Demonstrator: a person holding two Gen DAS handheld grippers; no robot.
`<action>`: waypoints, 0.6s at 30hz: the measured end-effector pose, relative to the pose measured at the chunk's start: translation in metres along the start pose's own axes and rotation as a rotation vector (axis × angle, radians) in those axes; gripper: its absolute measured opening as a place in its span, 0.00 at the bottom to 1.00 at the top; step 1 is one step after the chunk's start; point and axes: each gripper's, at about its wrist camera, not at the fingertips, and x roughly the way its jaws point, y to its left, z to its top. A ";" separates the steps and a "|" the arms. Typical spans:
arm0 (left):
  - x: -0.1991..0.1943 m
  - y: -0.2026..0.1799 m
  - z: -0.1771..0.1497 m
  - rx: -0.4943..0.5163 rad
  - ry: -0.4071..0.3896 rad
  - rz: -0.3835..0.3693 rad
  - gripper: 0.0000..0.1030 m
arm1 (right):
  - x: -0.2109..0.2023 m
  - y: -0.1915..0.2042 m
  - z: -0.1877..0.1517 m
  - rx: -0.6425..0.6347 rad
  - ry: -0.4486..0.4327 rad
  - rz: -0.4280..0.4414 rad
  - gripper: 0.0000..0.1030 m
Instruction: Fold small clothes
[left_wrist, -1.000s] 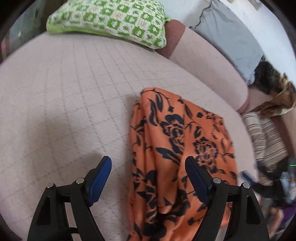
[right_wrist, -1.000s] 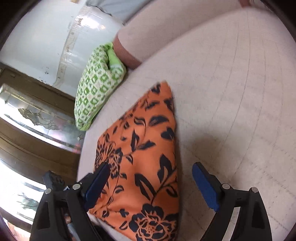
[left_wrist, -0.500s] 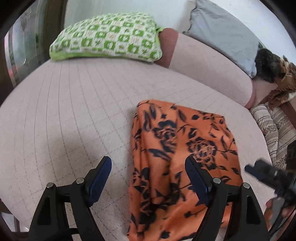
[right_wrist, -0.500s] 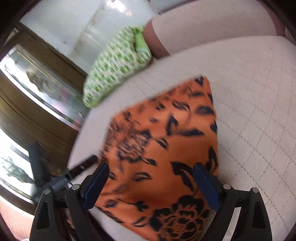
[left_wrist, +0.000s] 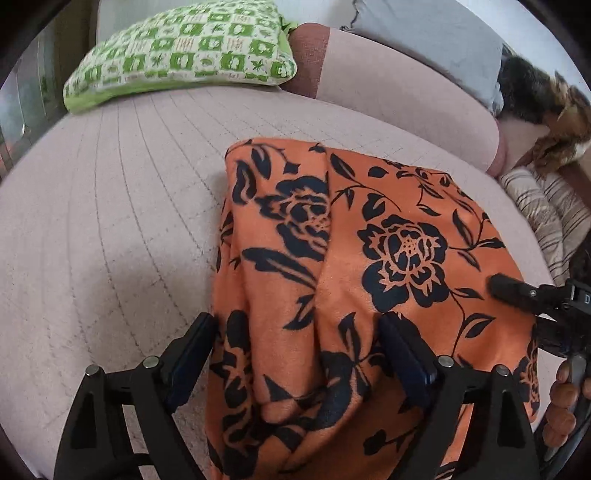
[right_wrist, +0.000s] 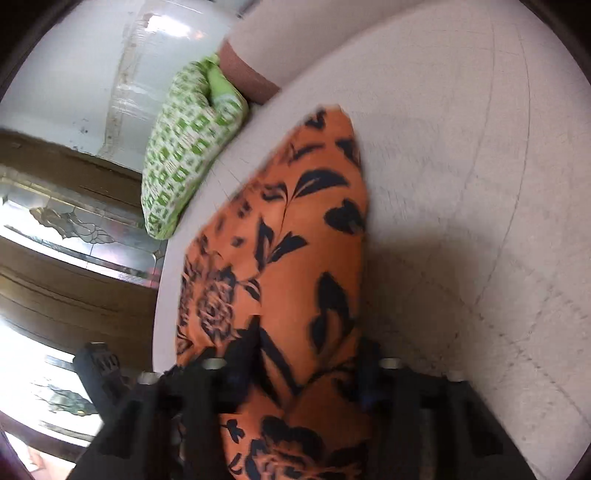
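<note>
Left wrist view: orange cloth lay folded on the sofa. My left fingers were opening, straddling its near edge. My right fingers were closing over the cloth.

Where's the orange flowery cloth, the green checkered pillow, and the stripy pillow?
orange flowery cloth (left_wrist: 402, 254): left wrist view, on its big black flower.
green checkered pillow (left_wrist: 184, 55): left wrist view, middle of its patterned top.
stripy pillow (left_wrist: 543, 210): left wrist view, on its striped face at the right edge.
</note>
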 end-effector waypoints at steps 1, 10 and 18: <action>0.000 0.004 -0.001 -0.011 0.001 -0.009 0.88 | 0.005 -0.001 -0.002 -0.019 0.020 -0.033 0.38; 0.001 0.001 -0.005 0.003 -0.021 0.000 0.89 | -0.004 0.001 0.039 -0.031 -0.051 -0.020 0.82; 0.002 0.004 -0.005 -0.008 -0.025 -0.009 0.89 | 0.033 0.002 0.039 -0.076 0.009 -0.117 0.33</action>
